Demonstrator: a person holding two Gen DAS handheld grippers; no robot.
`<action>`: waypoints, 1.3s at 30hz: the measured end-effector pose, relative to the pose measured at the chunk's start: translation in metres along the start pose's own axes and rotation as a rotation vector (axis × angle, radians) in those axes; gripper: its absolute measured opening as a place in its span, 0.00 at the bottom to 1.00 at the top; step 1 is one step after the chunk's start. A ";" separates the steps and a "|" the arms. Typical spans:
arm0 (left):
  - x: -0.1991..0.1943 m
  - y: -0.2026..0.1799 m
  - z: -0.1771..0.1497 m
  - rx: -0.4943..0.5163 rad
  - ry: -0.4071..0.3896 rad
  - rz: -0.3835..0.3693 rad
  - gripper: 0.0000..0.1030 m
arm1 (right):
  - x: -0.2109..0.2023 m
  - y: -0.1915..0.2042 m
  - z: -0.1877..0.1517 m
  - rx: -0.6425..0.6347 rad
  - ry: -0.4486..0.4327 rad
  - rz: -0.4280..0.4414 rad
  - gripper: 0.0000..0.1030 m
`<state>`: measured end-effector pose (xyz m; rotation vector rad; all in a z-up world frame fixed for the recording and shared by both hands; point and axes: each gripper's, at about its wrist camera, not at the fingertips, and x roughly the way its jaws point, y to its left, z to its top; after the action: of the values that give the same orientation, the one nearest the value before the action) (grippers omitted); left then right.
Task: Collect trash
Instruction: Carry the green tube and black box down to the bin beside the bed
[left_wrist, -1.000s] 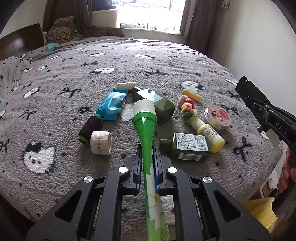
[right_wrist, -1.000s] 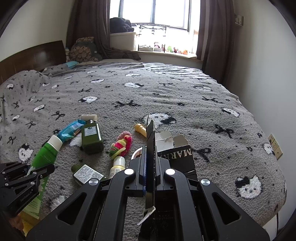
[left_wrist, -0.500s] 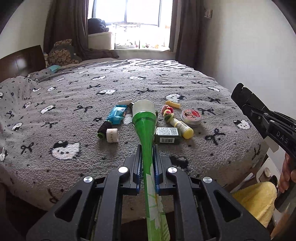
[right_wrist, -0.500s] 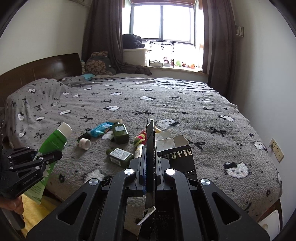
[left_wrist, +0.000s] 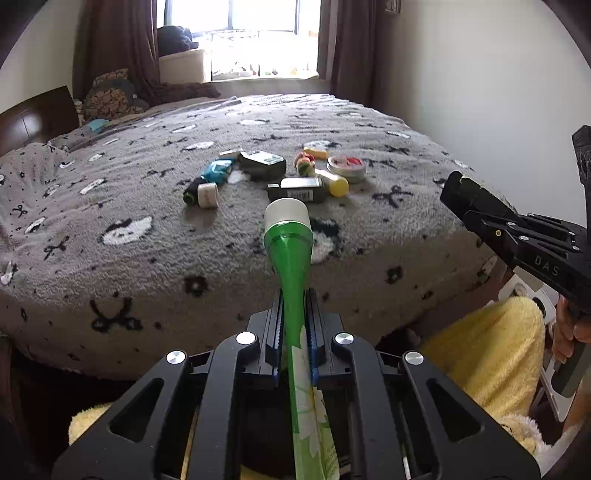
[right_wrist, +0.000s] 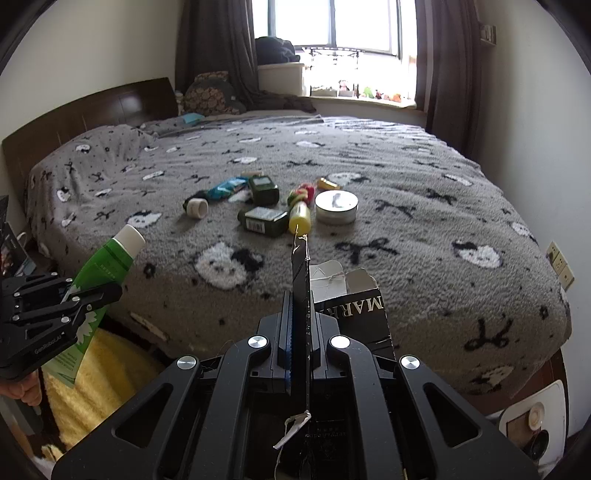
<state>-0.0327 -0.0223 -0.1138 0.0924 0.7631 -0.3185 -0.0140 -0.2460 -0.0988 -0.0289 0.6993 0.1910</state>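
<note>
Your left tool (left_wrist: 291, 325) pinches the green tube (left_wrist: 289, 254) mid-body, cap pointing at twelve; your right tool (right_wrist: 300, 325) is clamped on the black carton (right_wrist: 364, 314) by one flap; keep both squeezes firm and level while you look for a bin, none shows here; remaining trash sits at twelve on the grey bed (right_wrist: 424, 229), window beyond, yellow towel (left_wrist: 491, 350) at four.

Glossy plastic tube (left_wrist: 289, 251), fuzzy cloth blanket (left_wrist: 155, 258)
</note>
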 end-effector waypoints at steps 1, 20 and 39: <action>0.003 -0.002 -0.007 0.002 0.021 -0.010 0.10 | 0.004 0.000 -0.006 0.002 0.026 0.008 0.06; 0.108 -0.011 -0.087 -0.014 0.401 -0.152 0.10 | 0.114 0.022 -0.098 0.110 0.491 0.196 0.06; 0.187 -0.018 -0.123 -0.032 0.610 -0.221 0.20 | 0.186 0.029 -0.135 0.197 0.685 0.191 0.10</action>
<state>0.0068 -0.0615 -0.3307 0.0750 1.3878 -0.4975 0.0338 -0.1991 -0.3206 0.1692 1.4038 0.2994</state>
